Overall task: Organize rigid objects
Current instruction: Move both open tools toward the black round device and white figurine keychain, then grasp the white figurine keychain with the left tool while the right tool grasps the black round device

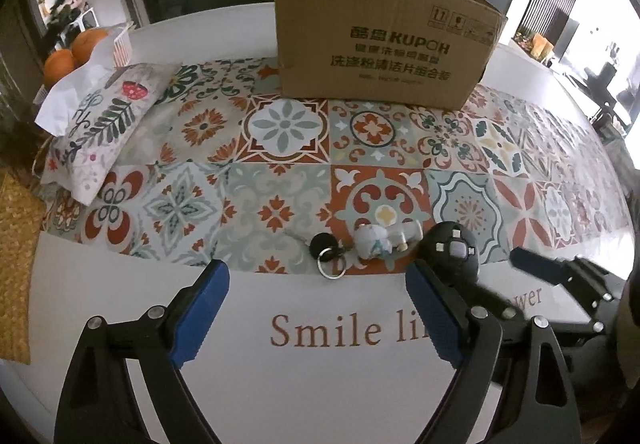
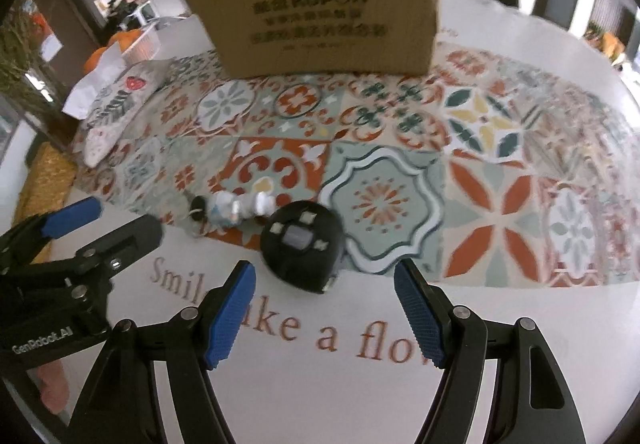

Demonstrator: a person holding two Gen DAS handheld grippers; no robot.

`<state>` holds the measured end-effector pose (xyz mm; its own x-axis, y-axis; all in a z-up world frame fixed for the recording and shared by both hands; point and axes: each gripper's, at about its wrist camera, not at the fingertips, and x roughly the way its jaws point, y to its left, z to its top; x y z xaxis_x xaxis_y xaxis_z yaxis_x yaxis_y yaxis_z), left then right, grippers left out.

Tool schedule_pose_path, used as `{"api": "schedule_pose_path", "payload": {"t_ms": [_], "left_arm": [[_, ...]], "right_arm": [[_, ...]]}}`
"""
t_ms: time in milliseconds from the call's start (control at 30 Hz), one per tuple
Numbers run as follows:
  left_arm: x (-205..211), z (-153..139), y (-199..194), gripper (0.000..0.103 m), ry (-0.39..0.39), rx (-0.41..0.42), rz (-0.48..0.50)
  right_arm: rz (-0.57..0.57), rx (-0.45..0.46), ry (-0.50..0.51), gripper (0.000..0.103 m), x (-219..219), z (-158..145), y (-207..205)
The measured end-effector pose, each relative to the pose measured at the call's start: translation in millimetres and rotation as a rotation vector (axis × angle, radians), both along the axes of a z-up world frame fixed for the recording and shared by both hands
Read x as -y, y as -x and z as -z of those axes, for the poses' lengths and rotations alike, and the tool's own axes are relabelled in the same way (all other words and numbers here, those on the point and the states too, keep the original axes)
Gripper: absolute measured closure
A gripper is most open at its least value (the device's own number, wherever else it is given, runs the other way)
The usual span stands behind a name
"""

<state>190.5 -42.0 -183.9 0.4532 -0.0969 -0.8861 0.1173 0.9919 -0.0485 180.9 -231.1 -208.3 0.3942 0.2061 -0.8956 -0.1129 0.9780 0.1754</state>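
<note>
Hovering with blue-padded jaws spread and empty, the left gripper (image 1: 316, 306) faces a black key fob with ring (image 1: 325, 246) and small white figurine (image 1: 380, 240); the right gripper (image 2: 325, 310), likewise released, frames a round black tape measure (image 2: 302, 246) before a brown cardboard box (image 2: 320, 11).

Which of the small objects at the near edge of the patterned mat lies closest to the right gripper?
The black dome-shaped gadget, just ahead of the open right gripper. The white figurine and black key fob lie farther left.
</note>
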Motion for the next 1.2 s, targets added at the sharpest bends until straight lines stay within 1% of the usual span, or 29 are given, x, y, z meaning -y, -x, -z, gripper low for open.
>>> {"api": "schedule_pose_path", "payload": {"t_ms": [133, 333, 500, 667, 767, 967, 1133, 1200], "left_arm": [[3.1, 2.2, -3.9, 0.012, 0.023, -0.023, 0.01], [12.1, 10.9, -14.4, 0.012, 0.082, -0.089, 0.036], [19.9, 16.0, -22.6, 0.012, 0.093, -0.105, 0.036], [24.9, 21.1, -31.4, 0.013, 0.122, -0.12, 0.019], [26.2, 25.8, -35.5, 0.016, 0.131, -0.135, 0.01], [29.6, 37.5, -42.5, 0.018, 0.145, -0.166, 0.001], [31.8, 46.7, -49.9, 0.022, 0.151, -0.186, -0.014], [32.9, 49.8, -52.4, 0.024, 0.153, -0.193, -0.018]], "right_arm": [[-0.033, -0.013, -0.01, 0.03, -5.7, 5.3, 2.1], [-0.032, 0.019, -0.049, 0.03, -4.7, 7.4, -0.3], [-0.039, 0.032, -0.065, 0.03, -3.9, 10.8, -5.0], [-0.053, 0.05, -0.071, 0.03, -6.8, 12.4, -7.8], [-0.052, 0.065, -0.064, 0.03, -7.4, 12.7, -9.6], [-0.042, 0.074, -0.056, 0.03, -4.8, 17.8, -15.5], [-0.049, 0.077, -0.047, 0.03, -6.1, 20.7, -18.7], [-0.054, 0.083, -0.04, 0.032, -8.2, 21.0, -19.7]]}}
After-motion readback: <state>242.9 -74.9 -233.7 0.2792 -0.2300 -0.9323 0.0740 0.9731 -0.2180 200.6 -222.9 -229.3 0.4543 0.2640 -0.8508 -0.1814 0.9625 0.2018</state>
